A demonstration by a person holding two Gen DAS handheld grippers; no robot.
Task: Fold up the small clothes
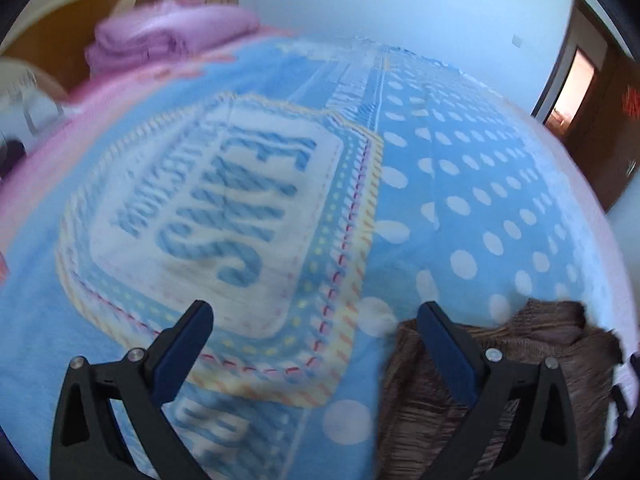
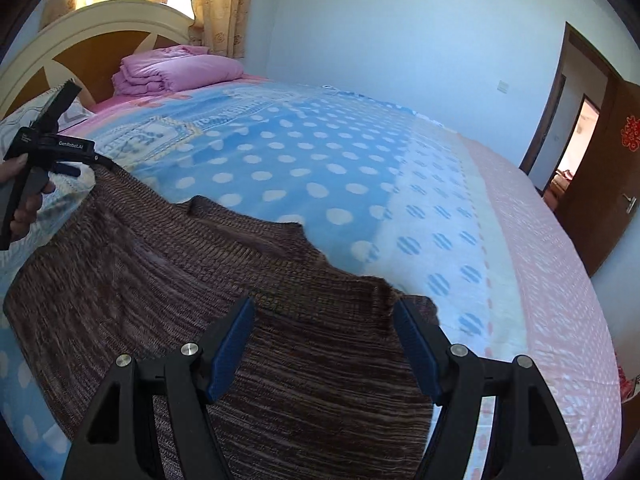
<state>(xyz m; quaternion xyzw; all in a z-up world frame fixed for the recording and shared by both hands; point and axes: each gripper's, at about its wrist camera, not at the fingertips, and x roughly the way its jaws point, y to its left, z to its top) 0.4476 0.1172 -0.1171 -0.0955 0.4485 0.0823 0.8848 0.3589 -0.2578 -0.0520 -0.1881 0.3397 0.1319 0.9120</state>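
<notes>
A brown knit garment [image 2: 224, 280] lies spread on the blue dotted blanket [image 2: 320, 152]. My right gripper [image 2: 324, 312] is open, its fingers straddling the garment's near right part just above it. My left gripper [image 1: 316, 316] is open over the blanket, with the garment's edge [image 1: 520, 344] under its right finger. In the right wrist view the left gripper [image 2: 52, 148] shows at the garment's far left corner, held in a hand. The left wrist view is blurred.
The blanket covers a bed with a pink sheet [image 2: 552, 280] along its right side. A folded pink quilt [image 2: 176, 68] lies by the headboard [image 2: 80, 36]. A brown door [image 2: 608, 152] stands open at the right.
</notes>
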